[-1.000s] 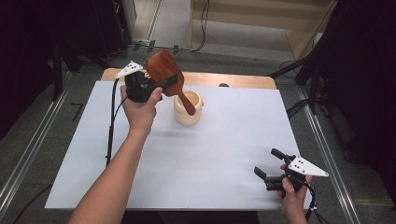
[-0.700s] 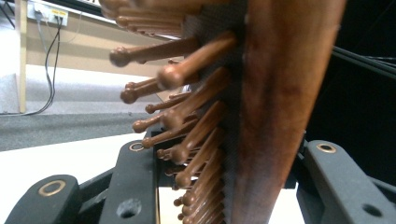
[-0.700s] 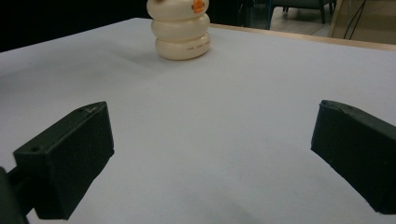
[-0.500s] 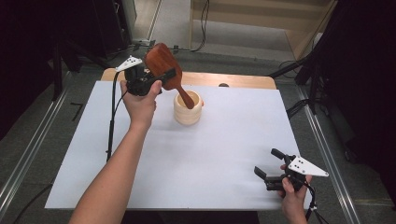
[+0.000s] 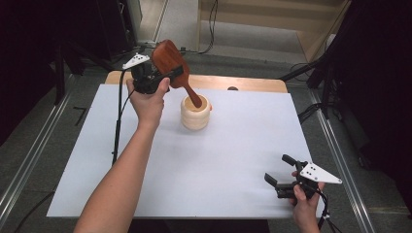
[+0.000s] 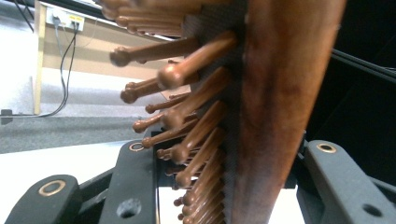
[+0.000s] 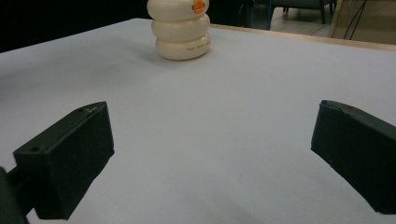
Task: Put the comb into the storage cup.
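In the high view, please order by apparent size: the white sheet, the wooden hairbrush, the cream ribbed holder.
1. white sheet, by far the largest.
2. wooden hairbrush.
3. cream ribbed holder. The brush is nearer the camera, so ranks 2 and 3 are unsure.

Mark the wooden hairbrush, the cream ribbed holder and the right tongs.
wooden hairbrush (image 5: pixel 166 56): high view, on the back of its head.
cream ribbed holder (image 5: pixel 195 119): high view, on its side wall.
right tongs (image 5: pixel 278 170): high view, midway between the open tips.

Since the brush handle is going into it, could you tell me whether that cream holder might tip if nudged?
Possibly: the holder is taller than wide and stands free. Its ridged sides look rigid, probably plastic, so likely light. The brush in the left tool leans in at a slant, adding leverage.
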